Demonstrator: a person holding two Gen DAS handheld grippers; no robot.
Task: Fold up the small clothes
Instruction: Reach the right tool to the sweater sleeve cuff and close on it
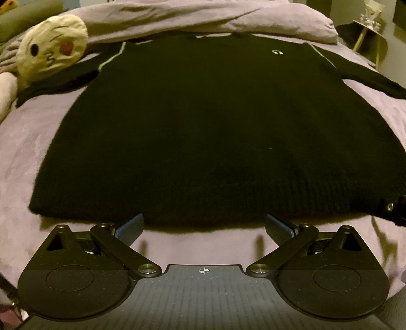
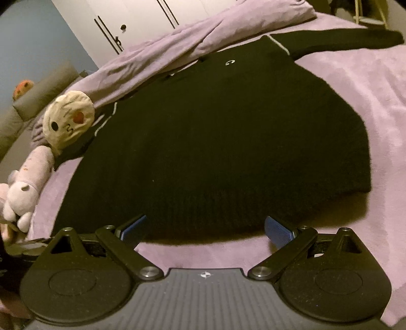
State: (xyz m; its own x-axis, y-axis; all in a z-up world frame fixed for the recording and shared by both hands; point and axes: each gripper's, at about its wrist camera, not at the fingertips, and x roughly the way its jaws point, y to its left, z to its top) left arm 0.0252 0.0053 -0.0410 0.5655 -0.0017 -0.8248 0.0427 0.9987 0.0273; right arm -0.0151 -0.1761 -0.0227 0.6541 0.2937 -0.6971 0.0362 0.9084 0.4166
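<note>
A black knit sweater (image 1: 203, 127) lies flat and spread out on the purple bed cover, hem toward me, sleeves out to both sides. It also shows in the right wrist view (image 2: 215, 142). My left gripper (image 1: 204, 224) is open, its blue pads just above the middle of the hem, holding nothing. My right gripper (image 2: 205, 228) is open over the hem nearer the sweater's right corner, also empty. Part of the right gripper (image 1: 395, 210) shows at the right edge of the left wrist view.
A cream emoji cushion (image 1: 53, 45) sits by the left sleeve, also seen in the right wrist view (image 2: 68, 119). A pink plush toy (image 2: 28, 187) lies at the bed's left edge. A bunched purple duvet (image 1: 203, 17) lies behind the collar. White wardrobe doors (image 2: 114, 22) stand beyond.
</note>
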